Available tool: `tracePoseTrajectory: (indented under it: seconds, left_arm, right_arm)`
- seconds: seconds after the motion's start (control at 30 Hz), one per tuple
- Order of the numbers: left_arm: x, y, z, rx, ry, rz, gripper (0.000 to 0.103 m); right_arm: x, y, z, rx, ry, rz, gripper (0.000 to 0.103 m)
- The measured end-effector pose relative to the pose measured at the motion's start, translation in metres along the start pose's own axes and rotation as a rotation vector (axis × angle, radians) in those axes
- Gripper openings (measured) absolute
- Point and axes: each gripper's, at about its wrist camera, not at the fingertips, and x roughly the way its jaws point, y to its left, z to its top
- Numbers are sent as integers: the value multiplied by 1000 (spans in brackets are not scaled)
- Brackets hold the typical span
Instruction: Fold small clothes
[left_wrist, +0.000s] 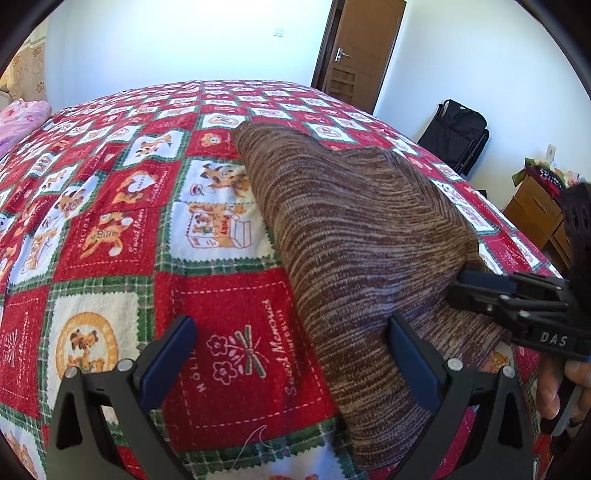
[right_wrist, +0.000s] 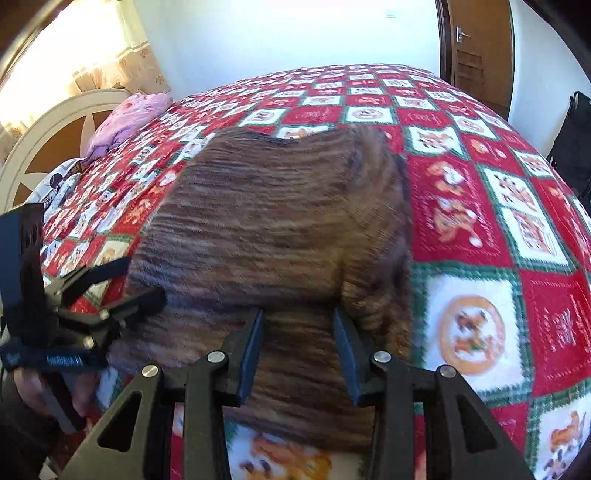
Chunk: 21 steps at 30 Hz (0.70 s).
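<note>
A brown striped knit garment (left_wrist: 354, 236) lies on the bed, bunched up and raised toward its right side. In the right wrist view the garment (right_wrist: 273, 221) fills the middle, slightly blurred. My right gripper (right_wrist: 298, 347) has a thick fold of the knit between its pads and is shut on it. The left wrist view shows that gripper (left_wrist: 455, 287) at the garment's right edge, held by a hand. My left gripper (left_wrist: 291, 358) stands wide open low over the bed. One finger is over the quilt, the other over the garment's near edge. In the right wrist view the left gripper (right_wrist: 144, 278) sits at the garment's left side.
A red, white and green patchwork quilt (left_wrist: 122, 229) covers the whole bed. A pink cloth (right_wrist: 129, 118) lies by the white headboard (right_wrist: 48, 129). A wooden nightstand (left_wrist: 535, 218), a black folded chair (left_wrist: 454, 133) and a brown door (left_wrist: 362, 48) stand beyond the bed.
</note>
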Motion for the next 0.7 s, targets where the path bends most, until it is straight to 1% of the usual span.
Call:
tracePoseTrajectory:
  seconds: [0.13,0.23,0.3,0.33,0.37,0.43,0.53,0.63,0.67,0.7]
  left_arm:
    - [0,1,0,-1,2,-3,103]
    - [-1,0,-1,-1,-2,4,103]
    - [-2,-3,-1,11,-4,13,103]
    - [-4,-4,-2,19,-10,10,103]
    - [-5,-5,-1,24,-14,8,103]
    - [-6,-7,0,28,-16,2,103]
    - [-5,-9,5,13,-10,-33,103]
    - [-1,-8,9,-26,7,-107,103]
    - [2,-8,10,-35,16,-120,103]
    - [5,-9,10,-34,25,-113,103]
  right_arm:
    - [-6,3,-8,-61,20,-22,40]
    - [-14,-2,-8,-57,14,10,42]
    - [-26,-9,-6,-40,-24,43,46]
    - [-34,-14,-4,-31,-63,56,54]
    - [-40,-18,-1,-24,-90,51,61]
    - [-47,-29,8,-2,-131,50,63]
    - [-43,-53,27,67,-141,70,63]
    - [-30,-71,45,130,-136,89,63]
    - [-23,-78,54,156,-126,110,63]
    - [-17,-82,59,172,-118,121,63]
